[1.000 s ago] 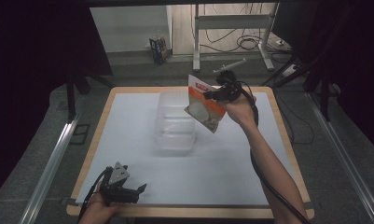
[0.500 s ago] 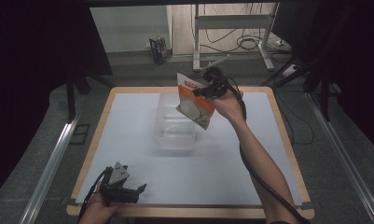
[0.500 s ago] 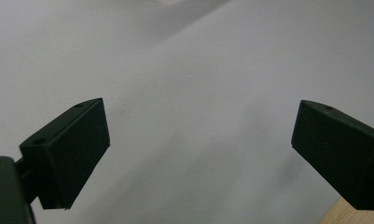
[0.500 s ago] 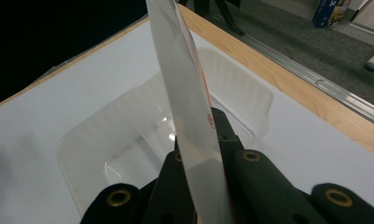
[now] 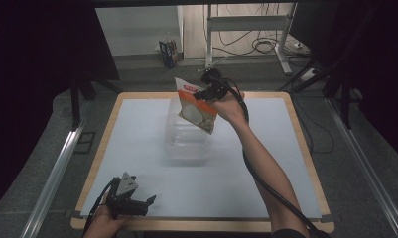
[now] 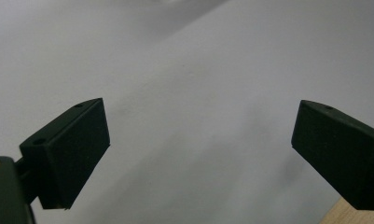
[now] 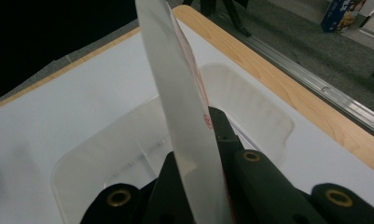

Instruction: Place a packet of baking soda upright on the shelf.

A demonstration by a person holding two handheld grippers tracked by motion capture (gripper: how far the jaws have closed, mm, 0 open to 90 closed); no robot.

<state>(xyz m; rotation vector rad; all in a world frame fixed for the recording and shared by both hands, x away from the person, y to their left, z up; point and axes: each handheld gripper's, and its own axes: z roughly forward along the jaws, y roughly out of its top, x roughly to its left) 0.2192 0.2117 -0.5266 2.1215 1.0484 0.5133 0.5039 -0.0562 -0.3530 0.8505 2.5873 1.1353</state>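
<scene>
My right gripper [image 5: 205, 93] is shut on a flat white and orange pouch [image 5: 196, 105], held in the air over the clear plastic bin [image 5: 187, 135] at the table's middle back. In the right gripper view the pouch [image 7: 184, 112] stands edge-on between the black jaws, with the empty bin [image 7: 105, 158] below it. My left gripper [image 5: 146, 202] rests near the table's front left edge, open, with nothing between its fingers [image 6: 68, 154].
The white table top [image 5: 137, 148] has a wooden rim [image 5: 296, 134]. Behind the table are a desk frame with cables [image 5: 246, 29] and a small box on the floor [image 5: 167, 52]. Metal rails [image 5: 57, 168] run along both sides.
My right gripper has carried the pouch leftward, from beside the bin's right edge to above the bin. The left gripper has stayed put.
</scene>
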